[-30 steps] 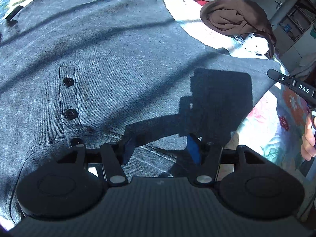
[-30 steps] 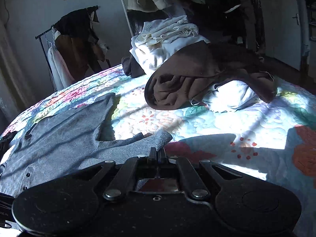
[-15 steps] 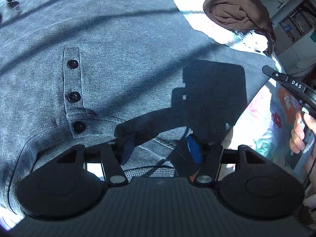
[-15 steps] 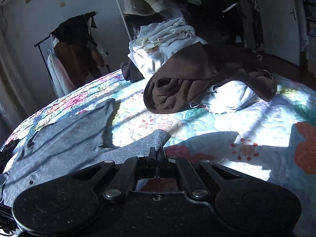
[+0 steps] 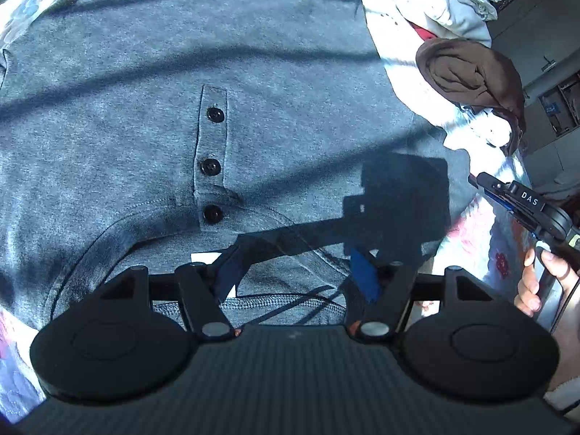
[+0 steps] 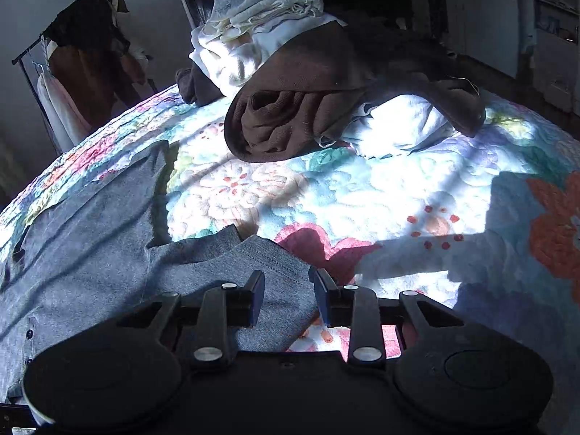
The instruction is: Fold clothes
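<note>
Clothes pile (image 6: 326,83) beyond grey shirt (image 5: 224,83).

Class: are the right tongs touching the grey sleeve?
Cannot tell. In the right wrist view the open right tongs straddle the sleeve, but no contact or gap shows plainly.

Grey shirt (image 5: 253,83) (black buttons (image 5: 212,165)); floral multicoloured bedspread (image 6: 362,195); brown garment (image 6: 301,108); white laundry (image 6: 253,25).

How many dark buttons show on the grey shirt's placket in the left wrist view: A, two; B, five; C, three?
C: three dark buttons sit in a row down the placket of the grey shirt.
</note>
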{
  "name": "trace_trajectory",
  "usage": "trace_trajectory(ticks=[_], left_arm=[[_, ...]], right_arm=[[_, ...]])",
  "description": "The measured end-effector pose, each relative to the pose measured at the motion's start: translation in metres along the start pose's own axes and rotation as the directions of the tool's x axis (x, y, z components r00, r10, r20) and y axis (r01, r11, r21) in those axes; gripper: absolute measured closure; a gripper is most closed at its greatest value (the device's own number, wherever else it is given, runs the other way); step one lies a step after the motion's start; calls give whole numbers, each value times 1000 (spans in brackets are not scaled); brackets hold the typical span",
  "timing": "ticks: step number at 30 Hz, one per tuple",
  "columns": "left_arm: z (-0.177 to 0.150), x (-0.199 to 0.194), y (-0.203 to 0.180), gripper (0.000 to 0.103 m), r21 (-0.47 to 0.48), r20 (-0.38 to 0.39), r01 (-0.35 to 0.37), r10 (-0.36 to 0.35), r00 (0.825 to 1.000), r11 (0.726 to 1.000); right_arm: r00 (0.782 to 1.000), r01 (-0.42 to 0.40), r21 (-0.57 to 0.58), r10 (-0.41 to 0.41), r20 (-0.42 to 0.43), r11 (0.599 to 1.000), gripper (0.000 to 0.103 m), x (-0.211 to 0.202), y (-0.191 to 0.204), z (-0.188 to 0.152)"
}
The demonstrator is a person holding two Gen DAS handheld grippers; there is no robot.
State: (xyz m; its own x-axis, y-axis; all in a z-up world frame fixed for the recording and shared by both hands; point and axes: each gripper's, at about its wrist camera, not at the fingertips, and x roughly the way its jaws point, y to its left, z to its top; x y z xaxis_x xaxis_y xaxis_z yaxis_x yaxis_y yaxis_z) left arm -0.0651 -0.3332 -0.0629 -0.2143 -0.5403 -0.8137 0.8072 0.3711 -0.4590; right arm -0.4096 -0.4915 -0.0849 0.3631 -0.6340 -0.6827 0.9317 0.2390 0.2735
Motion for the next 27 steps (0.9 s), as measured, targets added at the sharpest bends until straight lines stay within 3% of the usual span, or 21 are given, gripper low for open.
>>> trace_trajectory(ticks=[2,4,5,8,9,12,15,18,20,23,27], left_arm=[[4,-19,23,34,-57,65,-44,47,997,997],[6,-36,46,34,-112,118,-101,114,986,989],[7,-43,56,34,-138,134,-137,155,979,981],[2,-59,88,34,-215,169,-204,242,955,955],[-2,-63,100,34,-243,170,-213,258,951,946],[-10,-71,118,34,-281,173,-286,342,924,916],[-15,-77,134,34,-275,174,-352,406,897,895],[-21,-81,158,34,-318,148,-386,447,882,866],[-22,-84,174,34,-358,128,-391,460,879,848],[-23,-94,188,34,-404,150,-337,425,893,851],[-24,-100,199,34,-413,183,-297,399,899,861]], right_arm=[[984,-171,-50,168,-52,984,67,-3,27,1],[939,-327,-109,309,-151,939,67,-2,58,-5],[903,-409,-149,375,-211,900,67,-2,77,-13],[817,-562,-288,464,-342,775,67,-5,129,-42],[804,-583,-333,469,-365,741,68,-6,141,-51],[795,-596,-382,453,-402,706,68,2,165,-65],[787,-570,-362,363,-499,737,67,16,167,-74],[775,-553,-371,296,-559,746,67,22,157,-88],[769,-555,-374,287,-572,743,67,20,154,-91],[753,-556,-380,255,-606,740,67,20,156,-90],[776,-536,-438,217,-592,722,67,5,177,-82]])
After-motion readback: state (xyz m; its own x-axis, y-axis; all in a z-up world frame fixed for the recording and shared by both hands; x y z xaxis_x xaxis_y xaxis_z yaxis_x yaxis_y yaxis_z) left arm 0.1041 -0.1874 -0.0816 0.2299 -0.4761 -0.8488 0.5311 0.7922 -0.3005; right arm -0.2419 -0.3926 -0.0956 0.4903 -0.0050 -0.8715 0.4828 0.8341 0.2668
